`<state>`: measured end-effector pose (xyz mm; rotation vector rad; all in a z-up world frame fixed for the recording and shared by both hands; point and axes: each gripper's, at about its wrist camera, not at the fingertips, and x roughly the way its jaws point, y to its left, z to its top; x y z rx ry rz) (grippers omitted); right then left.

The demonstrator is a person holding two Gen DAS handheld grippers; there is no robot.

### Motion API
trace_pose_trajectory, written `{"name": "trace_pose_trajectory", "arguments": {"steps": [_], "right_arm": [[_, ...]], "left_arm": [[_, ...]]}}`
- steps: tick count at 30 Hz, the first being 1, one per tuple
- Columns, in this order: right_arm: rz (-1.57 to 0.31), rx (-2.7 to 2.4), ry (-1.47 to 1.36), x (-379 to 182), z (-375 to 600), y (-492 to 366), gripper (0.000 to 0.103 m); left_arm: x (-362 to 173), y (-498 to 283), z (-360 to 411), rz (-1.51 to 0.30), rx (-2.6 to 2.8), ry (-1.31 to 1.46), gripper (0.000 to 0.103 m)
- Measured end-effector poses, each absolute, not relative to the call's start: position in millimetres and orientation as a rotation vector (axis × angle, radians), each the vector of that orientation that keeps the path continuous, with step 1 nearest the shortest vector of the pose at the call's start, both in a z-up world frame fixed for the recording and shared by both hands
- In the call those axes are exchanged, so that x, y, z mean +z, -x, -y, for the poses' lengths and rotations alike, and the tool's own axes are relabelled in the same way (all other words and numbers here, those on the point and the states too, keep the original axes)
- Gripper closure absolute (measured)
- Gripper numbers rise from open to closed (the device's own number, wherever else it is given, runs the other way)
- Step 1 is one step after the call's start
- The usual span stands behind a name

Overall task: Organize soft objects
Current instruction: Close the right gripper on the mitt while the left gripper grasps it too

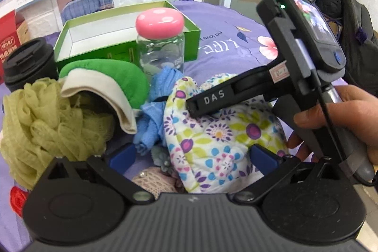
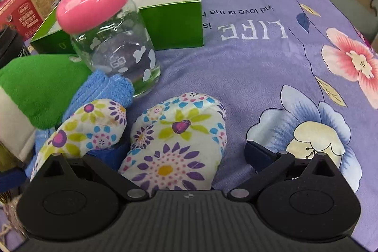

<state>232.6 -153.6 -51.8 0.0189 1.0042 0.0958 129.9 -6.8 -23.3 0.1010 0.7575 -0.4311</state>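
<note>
Mitten (image 2: 174, 145), flower-printed, lies on the purple bedsheet (image 2: 259, 63) beside a blue cloth (image 2: 104, 89), between the spread fingers of the right gripper (image 2: 186, 157); left gripper (image 1: 191, 157) likewise gapes.

"DAS" on the right gripper (image 1: 212, 98); "LIFE" on the purple bedsheet (image 2: 254, 30).

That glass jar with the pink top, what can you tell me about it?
The glass jar is clear with white printed shapes and a glossy pink lid with pale spots, closed. It looks empty. It stands on the purple floral bedsheet, just in front of the green box, with the blue cloth against its base.
</note>
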Motion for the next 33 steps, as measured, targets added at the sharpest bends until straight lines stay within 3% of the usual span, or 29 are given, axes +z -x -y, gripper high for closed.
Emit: {"name": "trace_pose_trajectory", "arguments": {"steps": [6,21,24,27,29,30,31,33], "right_arm": [[-0.974,0.128,-0.004,-55.6,154.1,-227.7,0.012],[-0.986,0.138,0.030,-55.5,152.7,-230.2,0.012],[-0.972,0.149,0.020,-55.8,154.7,-229.7,0.012],[-0.917,0.174,0.005,-56.0,157.6,-222.9,0.016],[-0.884,0.196,-0.021,-54.3,160.7,-217.9,0.028],[-0.871,0.217,-0.041,-51.8,163.0,-215.0,0.041],[-0.859,0.246,-0.092,-47.9,167.7,-212.2,0.076],[-0.832,0.264,-0.139,-40.2,173.2,-207.6,0.082]], "left_arm": [[-12.8,-111.5,4.1,-0.700,-0.423,-0.145,0.001],[-26.2,-126.9,18.2,-0.799,-0.471,-0.058,0.003],[-29.2,-130.2,19.2,-0.805,-0.470,-0.061,0.011],[-28.5,-129.0,20.7,-0.798,-0.488,-0.066,0.028],[-29.2,-128.3,21.2,-0.806,-0.483,-0.069,0.043],[-28.5,-126.4,21.1,-0.800,-0.482,-0.081,0.045],[-27.0,-124.8,20.4,-0.796,-0.486,-0.085,0.052],[-24.0,-123.5,17.9,-0.798,-0.483,-0.072,0.057]]}}
